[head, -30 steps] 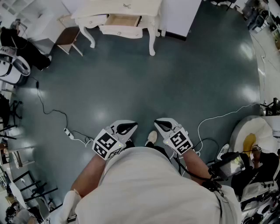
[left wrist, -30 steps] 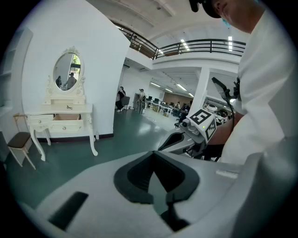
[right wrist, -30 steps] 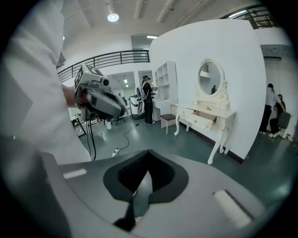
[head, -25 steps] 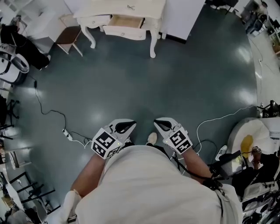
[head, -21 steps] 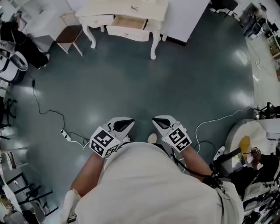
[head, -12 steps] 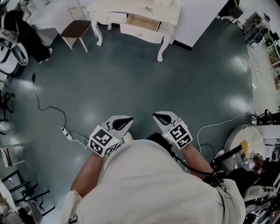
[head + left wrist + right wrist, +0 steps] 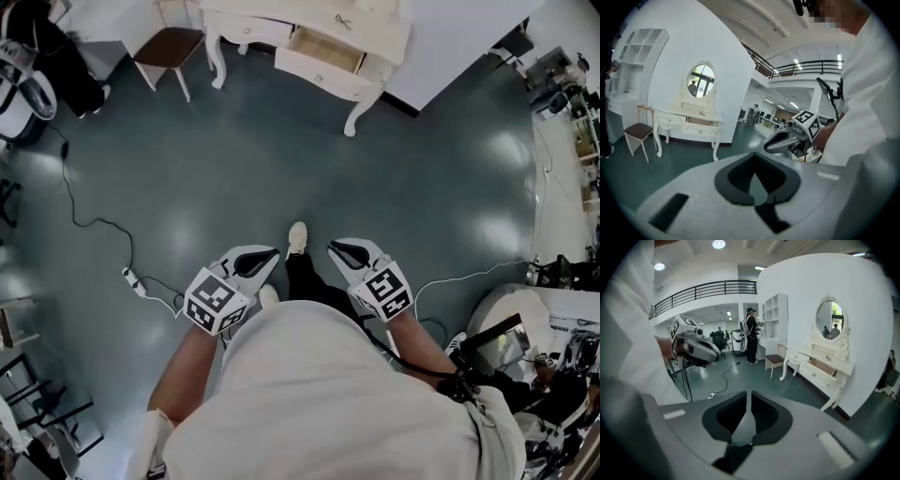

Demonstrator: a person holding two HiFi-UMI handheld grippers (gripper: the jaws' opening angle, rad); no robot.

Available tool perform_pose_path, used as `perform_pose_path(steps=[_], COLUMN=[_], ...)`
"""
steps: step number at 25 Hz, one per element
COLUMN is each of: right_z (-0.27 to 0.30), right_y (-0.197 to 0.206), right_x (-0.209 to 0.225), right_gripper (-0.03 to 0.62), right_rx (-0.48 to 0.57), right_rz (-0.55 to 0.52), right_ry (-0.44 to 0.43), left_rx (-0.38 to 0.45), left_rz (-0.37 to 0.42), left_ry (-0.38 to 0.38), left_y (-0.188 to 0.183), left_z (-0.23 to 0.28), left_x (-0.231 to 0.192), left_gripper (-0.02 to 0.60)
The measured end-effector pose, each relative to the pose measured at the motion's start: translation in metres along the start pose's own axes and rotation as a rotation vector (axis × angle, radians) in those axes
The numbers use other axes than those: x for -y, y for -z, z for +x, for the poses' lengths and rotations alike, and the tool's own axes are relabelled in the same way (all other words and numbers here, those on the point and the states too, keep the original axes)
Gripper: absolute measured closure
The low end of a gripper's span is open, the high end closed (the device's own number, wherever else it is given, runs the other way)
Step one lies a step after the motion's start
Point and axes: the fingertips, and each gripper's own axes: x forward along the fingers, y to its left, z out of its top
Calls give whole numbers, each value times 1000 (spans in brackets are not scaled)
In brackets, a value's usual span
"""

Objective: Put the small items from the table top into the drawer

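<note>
Open drawer [image 7: 328,50] in the desk [image 7: 281,11], grippers far from it.
A small dark item [image 7: 342,21] lies on the desk top just behind the drawer. The left gripper [image 7: 273,252] and the right gripper [image 7: 333,248] are well apart from the desk, jaws pressed together, empty.

Open floor [image 7: 281,150] up to the table [image 7: 375,23], 1 drawer [image 7: 328,54] pulled out. At left: cable [image 7: 86,221], 1 chair [image 7: 169,45].
</note>
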Motion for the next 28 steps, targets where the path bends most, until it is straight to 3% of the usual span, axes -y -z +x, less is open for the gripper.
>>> perform_pose_path(steps=[5, 12, 17, 21, 28], right_z=[52, 110, 147, 179, 249], right_y=[-33, -103, -122, -136, -176], right_x=[69, 181, 248, 284, 321], right_gripper=[563, 571, 572, 572, 572], right_rx=[18, 63, 54, 44, 22], right_rz=[-3, -33, -44, -48, -25], right_ry=[-33, -84, -117, -120, -74], left_rx=[-18, -56, -45, -39, -20], left_rz=[-15, -4, -7, -19, -37], left_ry=[-40, -76, -110, -122, -100], left_y=[-35, -112, -154, -171, -186], left_z=[25, 81, 117, 129, 119], left_x=[-65, -153, -208, -248, -341], left_gripper=[580, 580, 578, 560, 581])
